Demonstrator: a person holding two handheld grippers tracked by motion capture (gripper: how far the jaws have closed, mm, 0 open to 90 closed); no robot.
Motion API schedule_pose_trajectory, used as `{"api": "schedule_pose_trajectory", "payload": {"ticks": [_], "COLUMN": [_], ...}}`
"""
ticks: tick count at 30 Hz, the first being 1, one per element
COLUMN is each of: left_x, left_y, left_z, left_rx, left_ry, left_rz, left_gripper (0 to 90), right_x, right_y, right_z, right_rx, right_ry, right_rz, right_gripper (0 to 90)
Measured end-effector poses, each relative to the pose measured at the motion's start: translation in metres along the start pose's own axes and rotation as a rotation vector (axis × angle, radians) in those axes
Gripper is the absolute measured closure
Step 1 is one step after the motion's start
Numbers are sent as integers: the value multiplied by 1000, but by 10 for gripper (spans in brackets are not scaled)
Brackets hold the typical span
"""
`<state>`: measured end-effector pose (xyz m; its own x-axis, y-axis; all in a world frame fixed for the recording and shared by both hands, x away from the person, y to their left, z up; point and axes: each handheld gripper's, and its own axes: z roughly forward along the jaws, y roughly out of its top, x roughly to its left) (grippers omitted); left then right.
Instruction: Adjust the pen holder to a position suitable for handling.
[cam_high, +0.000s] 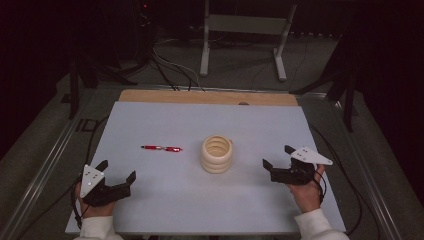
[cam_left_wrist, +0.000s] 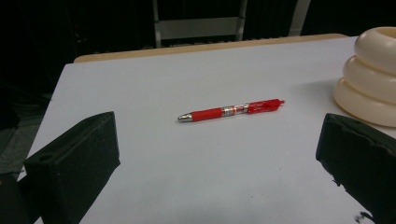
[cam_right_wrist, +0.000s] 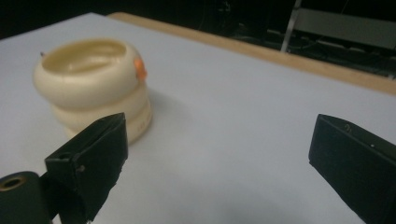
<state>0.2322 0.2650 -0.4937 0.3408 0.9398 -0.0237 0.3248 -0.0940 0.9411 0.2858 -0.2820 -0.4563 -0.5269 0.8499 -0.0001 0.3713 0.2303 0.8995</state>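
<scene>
Dark room, black beyond the lit area, with a pale metal frame (cam_high: 245, 30) and loose cables on the floor behind. In the middle, a pale grey-blue tabletop (cam_high: 165, 210) with a bare wooden strip along its far edge.

Near the centre, a cream holder (cam_high: 217, 154) shaped like three stacked rings, upright, mouth open to the top, nothing visible inside. To its left, apart from it, a red pen (cam_high: 161, 148) lying flat, silver tip pointing away from the holder, clip end toward it. Probably laid out this way so each hand has its own piece: pen on the left side, holder nearer the right.

Left tool (cam_high: 118, 176) low at the near left corner, jaws apart and empty, aimed forward so that the pen (cam_left_wrist: 231, 110) sits squarely between them in the left gripper view, well ahead, not touched. Reads as a lined-up approach for a sideways pinch on the barrel.

Right tool (cam_high: 278, 157) at the near right, jaws likewise wide apart with nothing between, pointed toward the holder (cam_right_wrist: 91, 88), which stands off to the left of its line, near but not in contact. Small orange spot on the holder's upper rim, too small to identify. Likely there to steady the holder while the pen goes in.
</scene>
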Motion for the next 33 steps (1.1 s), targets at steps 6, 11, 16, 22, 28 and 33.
{"api": "schedule_pose_trajectory", "payload": {"ticks": [6, 11, 16, 22, 28, 33], "left_x": [-4, -7, -9, -5, -4, -4], "left_y": [1, 9, 18, 27, 42, 54], "left_z": [1, 0, 1, 6, 11, 16], "left_rx": [18, 24, 24, 11, -10, -31], "left_ry": [-9, -38, -53, -37, -31, -40], "left_rz": [10, 34, 51, 32, 38, 43], "left_gripper": [1, 1, 1, 1, 1, 1], "right_x": [-2, -1, 0, -4, -5, -5], "right_y": [-18, -30, -38, -44, -47, -48], "right_z": [-2, -5, -10, -17, -20, -22], "right_rx": [-35, -40, -34, -42, -32, -31], "right_ry": [-7, 19, 5, -1, -23, -33], "right_rz": [11, 13, 57, 116, 116, 111], "right_gripper": [45, 41, 38, 24, 1, 1]}}
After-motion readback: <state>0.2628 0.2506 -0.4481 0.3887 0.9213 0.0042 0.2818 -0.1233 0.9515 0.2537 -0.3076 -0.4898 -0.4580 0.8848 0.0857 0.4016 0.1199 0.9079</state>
